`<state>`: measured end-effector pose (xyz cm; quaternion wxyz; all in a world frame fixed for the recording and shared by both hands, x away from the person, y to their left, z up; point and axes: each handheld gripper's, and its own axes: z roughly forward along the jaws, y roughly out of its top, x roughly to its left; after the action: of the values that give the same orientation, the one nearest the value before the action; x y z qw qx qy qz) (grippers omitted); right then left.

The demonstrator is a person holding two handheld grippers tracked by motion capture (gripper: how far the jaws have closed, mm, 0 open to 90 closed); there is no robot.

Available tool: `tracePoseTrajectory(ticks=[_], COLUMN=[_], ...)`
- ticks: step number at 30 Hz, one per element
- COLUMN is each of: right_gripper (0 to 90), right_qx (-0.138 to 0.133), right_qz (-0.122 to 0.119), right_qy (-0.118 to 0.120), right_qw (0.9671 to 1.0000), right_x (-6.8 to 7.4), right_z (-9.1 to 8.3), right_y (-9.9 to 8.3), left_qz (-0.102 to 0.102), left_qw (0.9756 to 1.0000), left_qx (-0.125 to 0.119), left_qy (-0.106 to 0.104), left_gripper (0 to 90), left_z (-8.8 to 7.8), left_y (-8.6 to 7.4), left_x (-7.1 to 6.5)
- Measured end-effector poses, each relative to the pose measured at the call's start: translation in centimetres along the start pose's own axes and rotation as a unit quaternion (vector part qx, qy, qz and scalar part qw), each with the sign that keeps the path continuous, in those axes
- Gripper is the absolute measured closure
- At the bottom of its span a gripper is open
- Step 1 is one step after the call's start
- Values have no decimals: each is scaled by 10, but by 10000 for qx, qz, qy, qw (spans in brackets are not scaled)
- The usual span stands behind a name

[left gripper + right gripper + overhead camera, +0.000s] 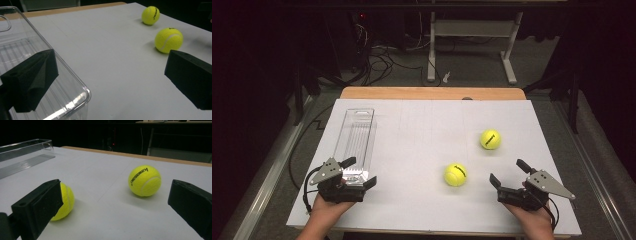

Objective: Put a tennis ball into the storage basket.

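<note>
Balls are lying ahead of my right gripper [508,179], jaws gaping wide and empty: near ball [455,175] just leftward, far ball [490,139] beyond. My left gripper [358,171], equally wide, is straddling the clear tray's [358,131] near end.

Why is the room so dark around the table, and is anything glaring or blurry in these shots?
High view: light falls on the white table while the floor behind goes near black. Left gripper view: the clear plastic tray shows bright glints along its rim, and its own jaws look soft. Right gripper view: each tennis ball casts a faint, soft shadow.
</note>
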<state>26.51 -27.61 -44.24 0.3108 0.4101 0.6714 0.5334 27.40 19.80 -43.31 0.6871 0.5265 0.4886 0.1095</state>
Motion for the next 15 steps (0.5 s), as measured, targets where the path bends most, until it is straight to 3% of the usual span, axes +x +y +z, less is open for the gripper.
tracePoseTrajectory(ticks=[15], right_gripper=[3], right_qx=[-45], right_qz=[55], right_qy=[-84], right_qw=[9999], right_x=[-2], right_z=[-1], right_y=[0], left_qz=[-23], left_qw=[10000], left_qx=[-11], left_qy=[-4], left_gripper=[2], left_z=[-2], left_y=[2], left_x=[2])
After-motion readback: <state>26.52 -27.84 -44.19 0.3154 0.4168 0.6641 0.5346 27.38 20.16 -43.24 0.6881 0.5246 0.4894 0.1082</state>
